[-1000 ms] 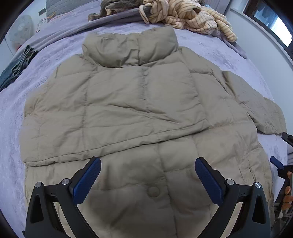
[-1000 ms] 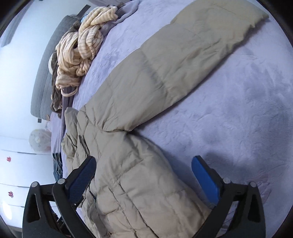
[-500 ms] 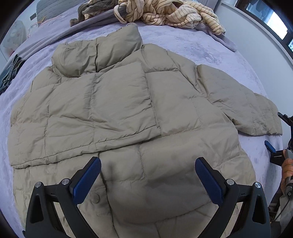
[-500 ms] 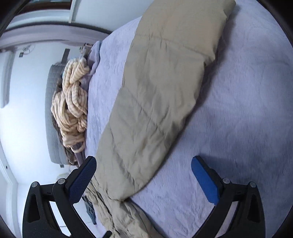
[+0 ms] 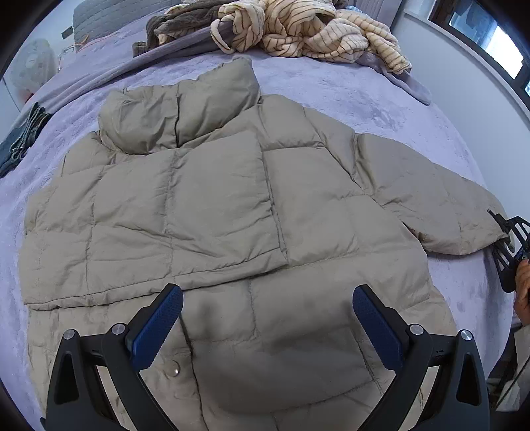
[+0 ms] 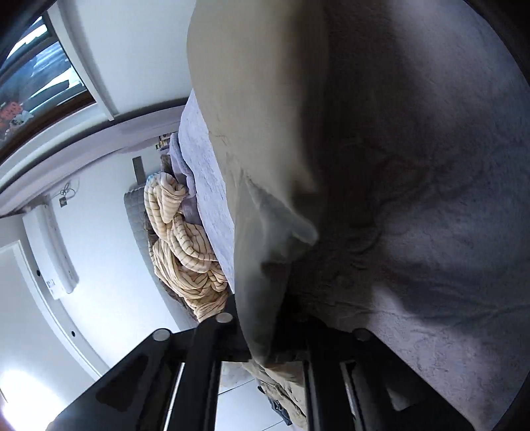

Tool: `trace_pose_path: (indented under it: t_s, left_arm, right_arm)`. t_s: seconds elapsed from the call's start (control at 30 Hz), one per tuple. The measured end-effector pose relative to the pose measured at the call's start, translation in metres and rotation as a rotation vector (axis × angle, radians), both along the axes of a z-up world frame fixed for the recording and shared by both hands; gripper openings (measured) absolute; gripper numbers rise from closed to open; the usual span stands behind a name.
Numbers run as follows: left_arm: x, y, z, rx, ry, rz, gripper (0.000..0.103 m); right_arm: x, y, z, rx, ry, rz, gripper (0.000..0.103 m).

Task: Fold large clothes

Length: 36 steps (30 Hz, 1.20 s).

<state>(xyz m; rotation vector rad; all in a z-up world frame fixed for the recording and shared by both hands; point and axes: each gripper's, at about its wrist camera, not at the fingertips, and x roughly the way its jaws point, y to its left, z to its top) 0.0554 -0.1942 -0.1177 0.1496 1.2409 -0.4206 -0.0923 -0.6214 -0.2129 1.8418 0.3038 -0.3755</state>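
A beige puffer jacket point(image 5: 215, 199) lies spread on the bed, collar at the far side and one sleeve folded across its chest. My left gripper point(image 5: 266, 291) hangs open above the lower front, blue pads wide apart, nothing between them. The other sleeve point(image 5: 430, 199) stretches out to the right. At its cuff sits my right gripper point(image 5: 500, 232), held by a hand point(image 5: 523, 288). In the right wrist view that gripper point(image 6: 265, 318) is closing its jaws, with the sleeve cuff point(image 6: 261, 291) pinched between the dark fingers. The sleeve point(image 6: 258, 116) runs away from it.
The bed has a lilac cover point(image 5: 381, 109). A cream striped garment point(image 5: 314, 30) and a grey-brown one point(image 5: 185, 23) are heaped at the far end. Dark clothing point(image 5: 23, 139) lies at the left edge. A wall and window stand on the right.
The right gripper rolled, sank to the sleeve's end and closed from wide open onto the cuff. The left gripper drifted toward the right sleeve, then held still, open.
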Motion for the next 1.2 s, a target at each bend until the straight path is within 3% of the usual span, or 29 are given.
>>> trace_pose_path:
  t_s: [0.1,0.27,0.4,0.53,0.63,0.77,1.0,1.17,1.2]
  left_arm:
    - [0.006,0.010,0.004,0.005,-0.022,0.011,0.103]
    - [0.020,0.038,0.008,0.016,-0.054,0.050,0.103]
    - [0.033,0.067,0.009,0.030,-0.081,0.093,0.103]
    - [0.046,0.105,0.012,0.043,-0.119,0.158,0.103]
    - [0.056,0.135,0.010,0.047,-0.124,0.214,0.103]
    - [0.065,0.172,0.004,0.056,-0.123,0.271,0.103]
    - [0.071,0.209,-0.012,0.063,-0.109,0.322,0.103]
    - [0.074,0.202,-0.023,0.028,-0.069,0.301,0.103]
    - [0.075,0.199,-0.024,0.019,-0.067,0.293,0.103]
  right_arm:
    - [0.021,0.003,0.027,-0.086,-0.026,0.062,0.006]
    - [0.089,0.033,0.103,-0.378,-0.020,0.321,0.006]
    - [0.159,0.096,0.150,-0.588,-0.025,0.556,0.006]
    - [0.221,0.198,0.177,-0.826,-0.033,0.824,0.006]
    - [0.244,0.281,0.165,-0.920,-0.020,1.006,0.006]
    - [0.262,0.353,0.112,-0.910,0.058,1.180,0.006]
    - [0.266,0.368,0.024,-0.800,0.260,1.249,0.006]
    - [0.265,0.370,0.025,-0.798,0.326,1.249,0.009]
    - [0.266,0.371,0.031,-0.793,0.333,1.252,0.018]
